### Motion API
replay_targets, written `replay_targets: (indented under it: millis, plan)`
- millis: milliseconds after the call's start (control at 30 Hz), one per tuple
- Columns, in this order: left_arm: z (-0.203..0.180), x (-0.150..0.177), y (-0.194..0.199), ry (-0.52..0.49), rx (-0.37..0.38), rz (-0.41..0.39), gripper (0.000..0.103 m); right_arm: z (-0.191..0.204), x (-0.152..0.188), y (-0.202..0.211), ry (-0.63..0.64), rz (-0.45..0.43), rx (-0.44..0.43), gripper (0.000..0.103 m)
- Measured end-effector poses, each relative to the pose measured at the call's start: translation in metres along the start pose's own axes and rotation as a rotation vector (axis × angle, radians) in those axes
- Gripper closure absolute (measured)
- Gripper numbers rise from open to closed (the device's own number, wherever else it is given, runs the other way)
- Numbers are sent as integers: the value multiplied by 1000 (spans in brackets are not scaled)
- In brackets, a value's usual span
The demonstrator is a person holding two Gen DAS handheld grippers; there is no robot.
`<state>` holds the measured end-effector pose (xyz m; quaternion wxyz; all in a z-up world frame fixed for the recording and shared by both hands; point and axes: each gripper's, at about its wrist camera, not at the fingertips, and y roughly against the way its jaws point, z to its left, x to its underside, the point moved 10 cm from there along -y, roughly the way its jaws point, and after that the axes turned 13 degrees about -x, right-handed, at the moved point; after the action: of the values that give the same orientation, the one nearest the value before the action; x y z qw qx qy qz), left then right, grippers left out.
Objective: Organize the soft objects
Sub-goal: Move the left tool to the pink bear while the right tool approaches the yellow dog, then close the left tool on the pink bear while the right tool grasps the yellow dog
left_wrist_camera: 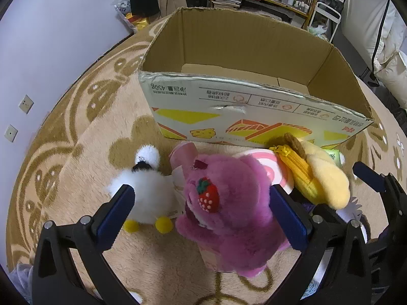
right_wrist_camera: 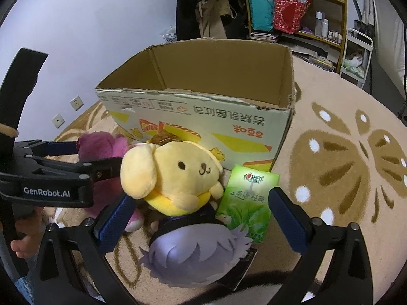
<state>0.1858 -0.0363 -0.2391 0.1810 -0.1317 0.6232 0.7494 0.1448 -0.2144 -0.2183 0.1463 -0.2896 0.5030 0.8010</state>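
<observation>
An open cardboard box (left_wrist_camera: 254, 106) stands on the rug; it also shows in the right wrist view (right_wrist_camera: 203, 117). Soft toys lie in front of it. My left gripper (left_wrist_camera: 203, 213) is open, its fingers either side of a purple plush bear with a strawberry (left_wrist_camera: 223, 203), not touching it. A white fluffy toy (left_wrist_camera: 147, 190) lies at its left. My right gripper (right_wrist_camera: 201, 221) is open around a yellow dog plush (right_wrist_camera: 175, 175) and a doll with lilac hair (right_wrist_camera: 198, 251). The left gripper (right_wrist_camera: 84, 162) shows there beside the purple bear (right_wrist_camera: 101, 147).
A green tissue pack (right_wrist_camera: 246, 200) lies against the box's near right corner. A pink round cushion (left_wrist_camera: 272, 170) lies behind the bear. The beige patterned rug (right_wrist_camera: 343, 178) spreads right. Shelves (right_wrist_camera: 305, 12) and hanging clothes stand behind the box.
</observation>
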Motion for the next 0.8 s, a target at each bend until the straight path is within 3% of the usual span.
replay_targets:
  millis: [300, 400, 533, 800]
  plan:
    - [0, 3, -5, 3, 9, 18, 0, -3, -3, -1, 21, -9, 12, 7]
    - [0, 3, -5, 7, 11, 21, 0, 1, -5, -1, 47, -18, 10, 17]
    - [1, 3, -7, 9, 5, 20, 0, 5, -5, -2, 69, -18, 5, 39]
    - [-1, 5, -7, -3, -2, 15, 4, 8, -8, -5, 76, -20, -8, 40]
